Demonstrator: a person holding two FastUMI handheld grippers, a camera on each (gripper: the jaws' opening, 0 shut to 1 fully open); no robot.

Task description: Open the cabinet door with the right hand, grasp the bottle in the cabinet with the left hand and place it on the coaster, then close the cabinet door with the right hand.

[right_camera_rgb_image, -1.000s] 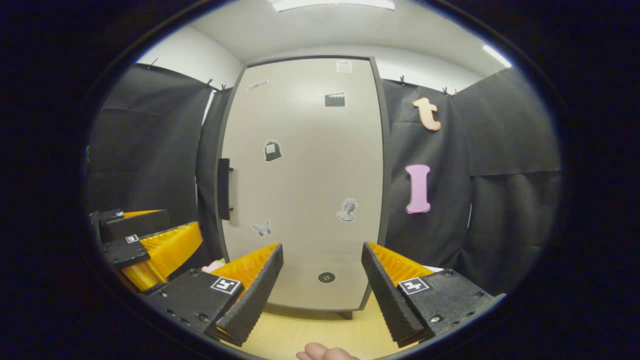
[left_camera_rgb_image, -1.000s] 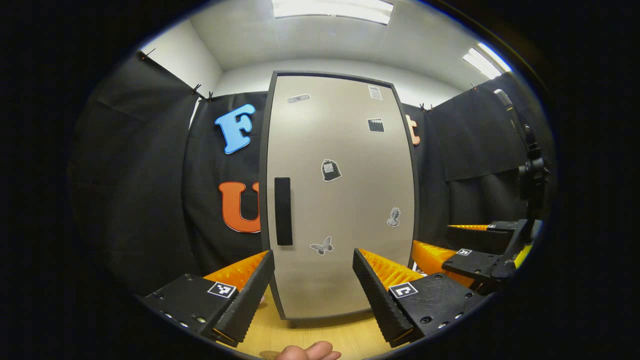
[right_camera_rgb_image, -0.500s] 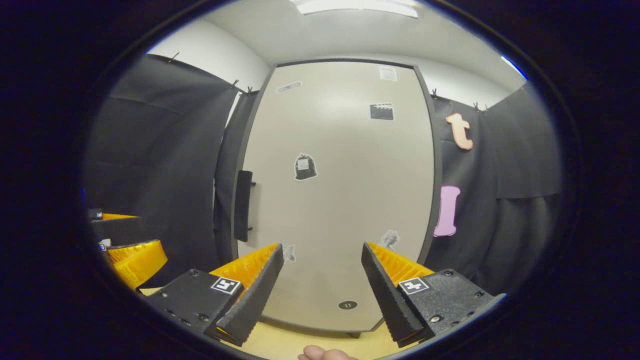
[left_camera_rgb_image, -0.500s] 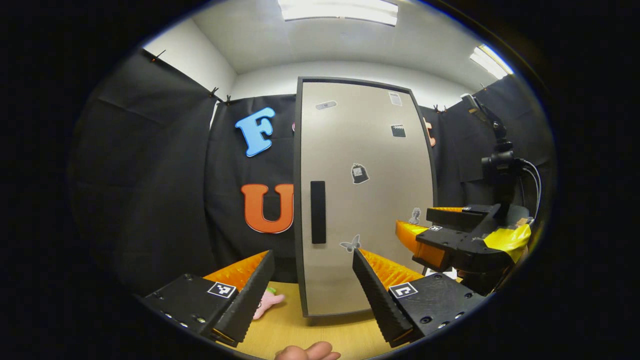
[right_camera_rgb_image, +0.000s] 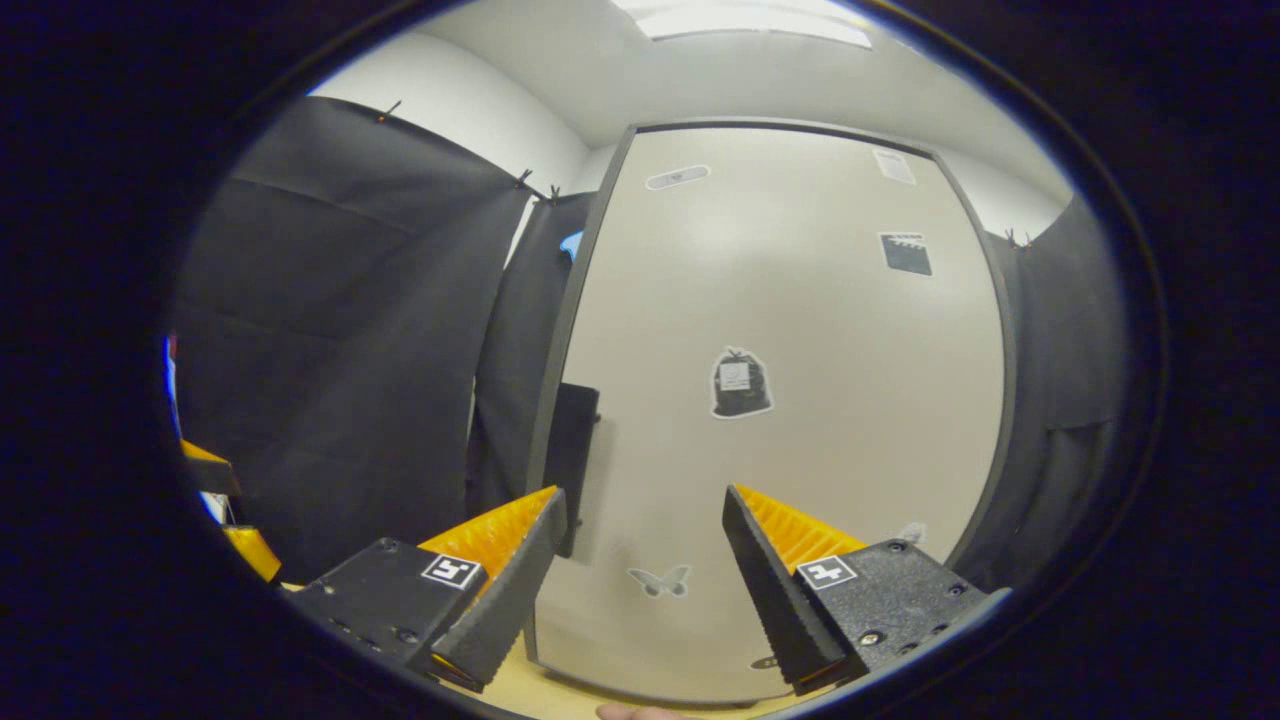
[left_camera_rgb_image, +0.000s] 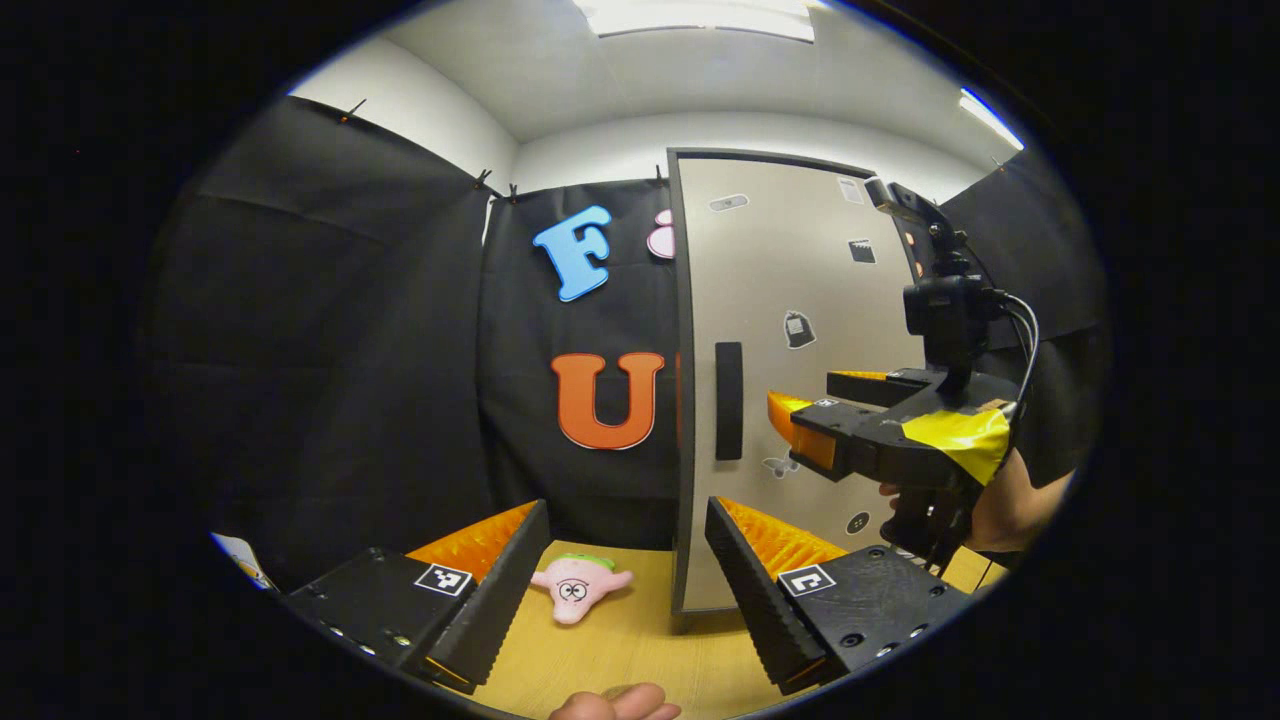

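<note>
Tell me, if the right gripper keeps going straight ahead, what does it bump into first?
Most likely the closed cabinet door, on its flat front. The right gripper is open and points at the panel, a bit to the right of the black handle. How far off is hard to tell.

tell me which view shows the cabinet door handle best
The left gripper view: the handle faces it whole, a dark vertical bar by the door's left edge. The right gripper view catches it edge-on, its foot behind a finger.

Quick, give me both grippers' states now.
Left gripper: open, holding nothing.
Right gripper: open, empty, facing the closed cabinet door.
</note>
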